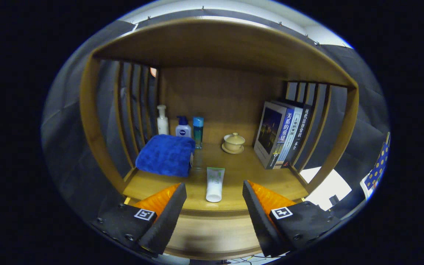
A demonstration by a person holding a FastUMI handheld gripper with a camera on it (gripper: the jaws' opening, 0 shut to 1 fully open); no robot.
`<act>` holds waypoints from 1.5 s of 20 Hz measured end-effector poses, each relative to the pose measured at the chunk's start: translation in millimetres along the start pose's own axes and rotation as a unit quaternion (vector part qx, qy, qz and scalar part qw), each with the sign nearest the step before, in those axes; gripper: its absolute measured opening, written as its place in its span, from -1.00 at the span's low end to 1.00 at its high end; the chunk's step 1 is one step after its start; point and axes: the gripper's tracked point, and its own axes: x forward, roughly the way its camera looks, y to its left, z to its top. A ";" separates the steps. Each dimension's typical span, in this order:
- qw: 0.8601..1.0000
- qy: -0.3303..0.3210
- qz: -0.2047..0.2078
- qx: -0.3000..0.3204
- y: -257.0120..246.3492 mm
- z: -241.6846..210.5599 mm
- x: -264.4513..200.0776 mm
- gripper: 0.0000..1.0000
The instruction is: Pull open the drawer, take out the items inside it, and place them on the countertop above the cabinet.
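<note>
On the wooden table (234, 173) a white tube (215, 184) with a green label lies flat, just ahead of the gripper (214, 197), between its open, empty jaws.

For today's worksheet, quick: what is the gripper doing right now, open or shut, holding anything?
Gripper: open, holding nothing; the white tube lies on the countertop between and just ahead of its fingers.

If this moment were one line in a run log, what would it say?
gripper: open, holding nothing | white tube: lying on countertop, just ahead between fingers | blue towel: beyond left finger
</note>
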 end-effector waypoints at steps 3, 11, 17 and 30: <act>0.999 -0.029 0.005 0.017 -3.4 -13.5 -33.0 0.98; 0.998 -0.045 -0.035 0.040 -34.3 -82.7 -89.8 0.98; 0.998 -0.047 -0.015 0.035 -37.7 -137.9 -103.4 0.98; 0.999 0.007 0.002 0.047 -40.0 -203.6 -79.8 0.96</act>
